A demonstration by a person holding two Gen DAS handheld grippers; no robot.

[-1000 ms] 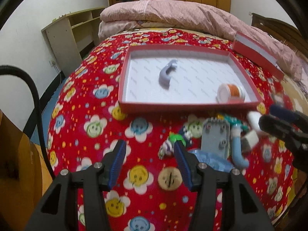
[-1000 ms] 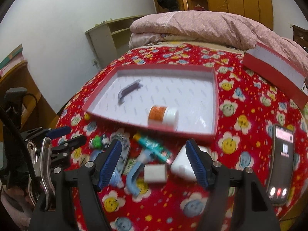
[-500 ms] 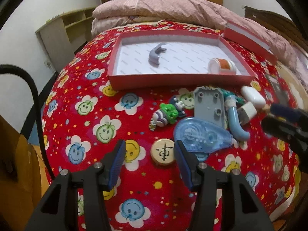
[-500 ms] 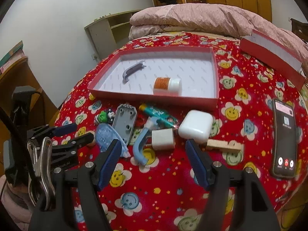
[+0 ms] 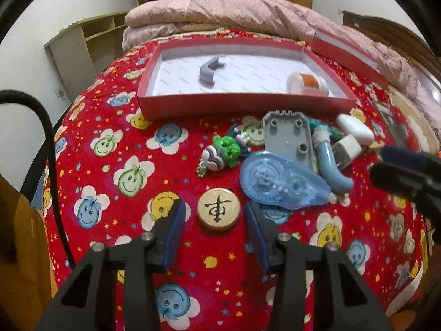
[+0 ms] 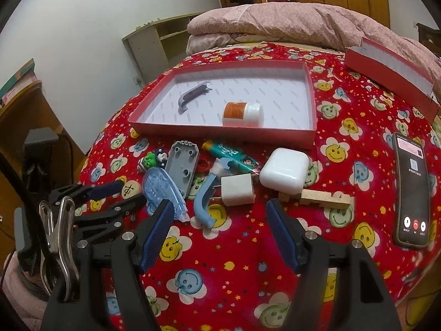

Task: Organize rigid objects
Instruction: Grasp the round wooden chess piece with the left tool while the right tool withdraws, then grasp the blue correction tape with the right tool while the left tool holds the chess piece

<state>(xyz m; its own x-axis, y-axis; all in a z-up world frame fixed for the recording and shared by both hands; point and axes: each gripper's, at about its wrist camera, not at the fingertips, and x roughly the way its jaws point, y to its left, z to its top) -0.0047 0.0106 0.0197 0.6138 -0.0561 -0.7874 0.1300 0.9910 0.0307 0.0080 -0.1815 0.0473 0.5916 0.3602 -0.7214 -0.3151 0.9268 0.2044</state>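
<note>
A red tray (image 5: 242, 104) (image 6: 220, 132) holds a grey hook (image 5: 210, 70) and a pill bottle (image 5: 306, 82) (image 6: 242, 113). In front of it lie a wooden chess disc (image 5: 218, 209) (image 6: 129, 189), a green toy (image 5: 224, 151), a blue tape dispenser (image 5: 278, 183) (image 6: 162, 190), a grey plate (image 5: 288, 138), a blue tube (image 6: 205, 195), a white plug (image 6: 237, 190) and a white case (image 6: 284, 171). My left gripper (image 5: 213, 224) is open, its fingers either side of the disc. My right gripper (image 6: 220, 231) is open and empty, just before the plug.
A phone (image 6: 412, 190) lies at the right, a wooden block (image 6: 317, 198) beside the case, a teal tube (image 6: 231, 157) by the tray. A red lid (image 6: 391, 74) and pink quilt (image 6: 289, 24) are at the back. A shelf (image 5: 80, 47) stands left.
Both grippers have drawn back and lowered. The left one now has the wooden disc between its open fingers. No object has moved.
</note>
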